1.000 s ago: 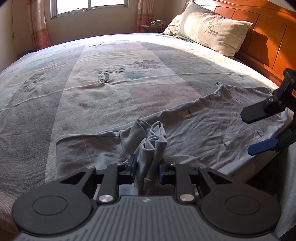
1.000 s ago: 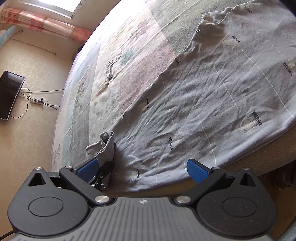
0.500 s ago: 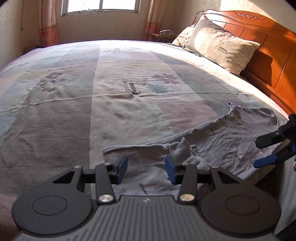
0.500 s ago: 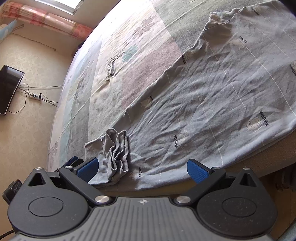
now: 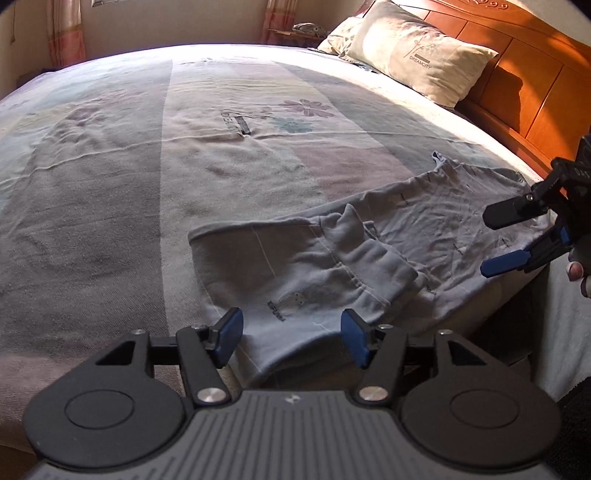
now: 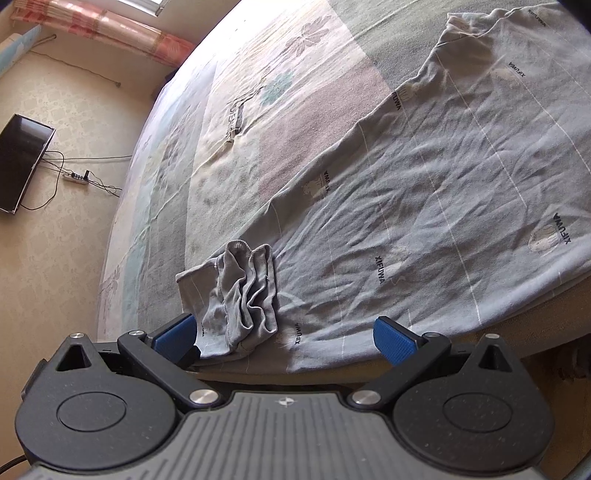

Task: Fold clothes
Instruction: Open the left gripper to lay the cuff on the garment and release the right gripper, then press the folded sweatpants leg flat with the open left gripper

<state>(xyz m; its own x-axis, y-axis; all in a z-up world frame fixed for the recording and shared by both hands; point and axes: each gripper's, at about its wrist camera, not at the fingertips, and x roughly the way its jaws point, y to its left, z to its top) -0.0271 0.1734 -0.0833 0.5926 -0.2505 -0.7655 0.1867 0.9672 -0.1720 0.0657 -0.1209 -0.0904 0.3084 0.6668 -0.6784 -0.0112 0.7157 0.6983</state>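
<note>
Left gripper (image 5: 291,338): a second ago I pinched the bunched sleeve (image 5: 369,258); now my jaws are opening, empty, pulled back.
Shirt (image 6: 424,206): flat along the bed's (image 5: 147,166) near edge.
Right gripper (image 6: 284,338): spread, empty.
Right view only: television (image 6: 20,162) on the floor.

Shirt (image 5: 436,236) along the near edge of the bed (image 5: 147,184), a gripper at each end.

The shirt lies spread on the bed, one edge just over the near side; its sleeve (image 5: 369,258) lies bunched on top at the left end; the left gripper (image 5: 291,338) sits before that end, jaws opening, cloth below them unpressed; the right gripper (image 6: 284,336) hangs off the right end, jaws apart; two pillows (image 5: 421,55) lean on the headboard (image 5: 535,85) behind to the right; a nightstand (image 5: 295,33) stands behind them.
</note>
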